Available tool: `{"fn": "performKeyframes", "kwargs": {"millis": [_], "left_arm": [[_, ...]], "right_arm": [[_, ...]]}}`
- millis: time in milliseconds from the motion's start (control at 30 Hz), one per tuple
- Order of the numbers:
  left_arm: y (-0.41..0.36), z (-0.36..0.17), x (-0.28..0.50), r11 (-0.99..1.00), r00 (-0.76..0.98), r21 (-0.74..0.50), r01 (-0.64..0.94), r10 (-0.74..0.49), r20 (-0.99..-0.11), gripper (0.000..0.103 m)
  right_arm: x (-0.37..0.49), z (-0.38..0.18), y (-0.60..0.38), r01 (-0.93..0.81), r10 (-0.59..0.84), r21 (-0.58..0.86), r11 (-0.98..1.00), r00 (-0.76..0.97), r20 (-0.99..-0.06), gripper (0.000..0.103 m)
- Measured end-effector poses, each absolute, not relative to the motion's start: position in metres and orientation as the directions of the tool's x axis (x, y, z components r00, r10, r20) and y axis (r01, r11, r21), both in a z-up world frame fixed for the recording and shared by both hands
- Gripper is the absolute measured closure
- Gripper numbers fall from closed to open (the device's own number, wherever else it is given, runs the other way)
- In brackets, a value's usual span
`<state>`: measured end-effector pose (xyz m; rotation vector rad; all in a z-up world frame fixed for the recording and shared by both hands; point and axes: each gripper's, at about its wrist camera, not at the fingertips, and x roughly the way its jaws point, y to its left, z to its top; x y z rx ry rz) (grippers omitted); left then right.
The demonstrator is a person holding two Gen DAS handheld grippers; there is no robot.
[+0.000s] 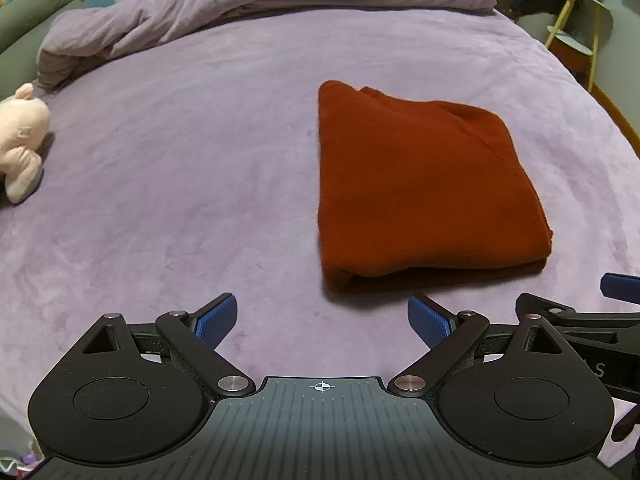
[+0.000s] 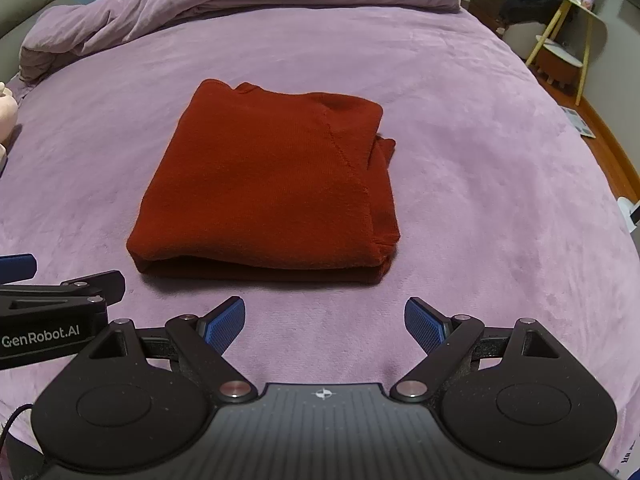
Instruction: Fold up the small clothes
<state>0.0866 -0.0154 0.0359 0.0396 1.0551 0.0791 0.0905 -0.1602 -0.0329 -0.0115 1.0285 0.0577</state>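
Observation:
A rust-red knitted garment lies folded into a thick rectangle on the purple bed cover. In the right wrist view the garment lies straight ahead, its folded edge nearest me. My left gripper is open and empty, a little short of the garment's near left corner. My right gripper is open and empty, just short of the garment's near edge. Each gripper shows at the edge of the other's view: the right gripper and the left gripper.
A bunched purple duvet lies along the far side of the bed. A pink plush toy sits at the left edge. A yellow-legged side table with dark items stands off the bed at the far right, over a wooden floor.

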Motion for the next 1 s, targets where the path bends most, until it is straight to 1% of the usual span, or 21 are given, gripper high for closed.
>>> {"fn": "performKeyframes", "kwargs": {"millis": [1000], "left_arm": [[-0.0169, 0.0381, 0.0893, 0.995, 0.489, 0.085, -0.055, 0.101, -0.866, 0.007]], "right_arm": [[0.0926, -0.0269, -0.161, -0.054, 0.039, 0.013, 0.998, 0.526, -0.849, 0.015]]}}
